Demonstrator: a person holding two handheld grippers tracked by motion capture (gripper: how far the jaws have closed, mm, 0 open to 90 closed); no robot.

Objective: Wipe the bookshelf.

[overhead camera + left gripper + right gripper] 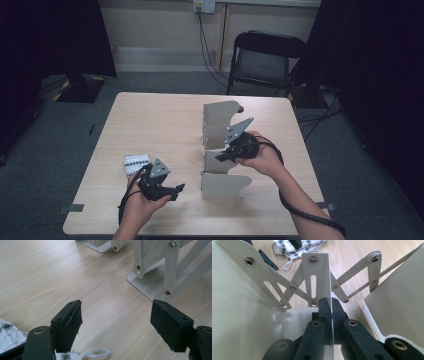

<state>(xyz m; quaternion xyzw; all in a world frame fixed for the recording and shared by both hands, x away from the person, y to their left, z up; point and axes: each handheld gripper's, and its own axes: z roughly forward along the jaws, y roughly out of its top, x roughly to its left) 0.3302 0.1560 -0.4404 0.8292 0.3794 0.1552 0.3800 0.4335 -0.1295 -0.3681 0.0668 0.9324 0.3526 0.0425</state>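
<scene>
**Right jaws clamped on a rack divider, left jaws wide and empty**

At your far left on the table [165, 120] lies one folded white cloth with black pattern [135, 162], just beside your left hand [141, 205]. In the left gripper view a corner of that cloth and its white loop sit under the left-hand jaw. Your left gripper [176, 190] rests low near the table's near edge, pointing right toward the rack, its jaws spread wide with nothing between them and bare wood ahead.

Further right stands the one expanding metal rack [220, 150], with four upright cream plates in the high view, joined by riveted scissor struts. Its nearest plate stands between your two grippers.

Your right gripper [221, 156] comes in from the right, angled leftward into the rack's middle, with your right hand [265, 157] wrapped round its body. In the right gripper view its jaws are pressed together on the thin edge of a middle plate [322, 277], with a neighbouring plate close on either side.

Behind the table one black folding chair [265, 60] stands on the floor.
</scene>
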